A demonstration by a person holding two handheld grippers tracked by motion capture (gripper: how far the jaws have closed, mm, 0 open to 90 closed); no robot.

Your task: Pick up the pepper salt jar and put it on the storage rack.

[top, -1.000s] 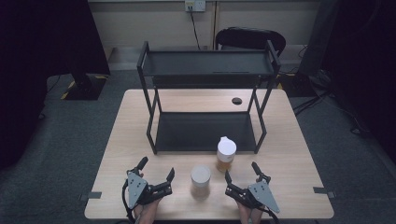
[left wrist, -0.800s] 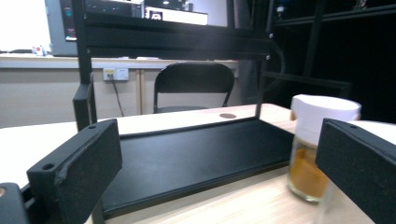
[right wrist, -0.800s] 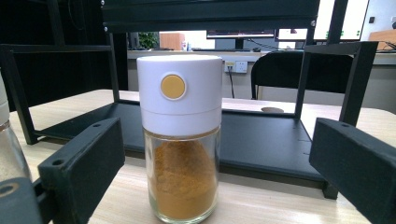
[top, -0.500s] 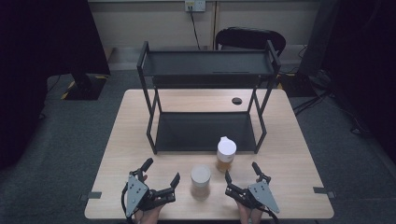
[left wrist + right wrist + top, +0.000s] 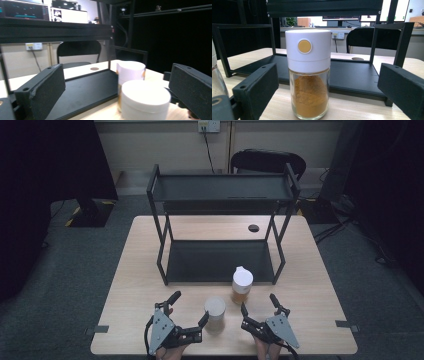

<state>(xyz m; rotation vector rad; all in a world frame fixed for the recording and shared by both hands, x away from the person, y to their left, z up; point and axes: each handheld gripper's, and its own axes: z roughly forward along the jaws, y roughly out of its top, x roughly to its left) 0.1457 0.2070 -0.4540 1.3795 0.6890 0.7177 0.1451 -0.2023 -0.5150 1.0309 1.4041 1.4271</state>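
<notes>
L gripper [image 5: 189, 315] sits low at desk [image 5: 140, 270] front edge, angled right, fingers spread wide w/ nothing between, just left of white-lid jar [image 5: 215, 309]. R gripper [image 5: 260, 308] low at front too, pointing fwd, fingers also wide apart, spice jar [image 5: 242, 285] w/ orange powder ahead. 2 jars, 2 grippers, 1 black rack [image 5: 220, 195] behind.
</notes>
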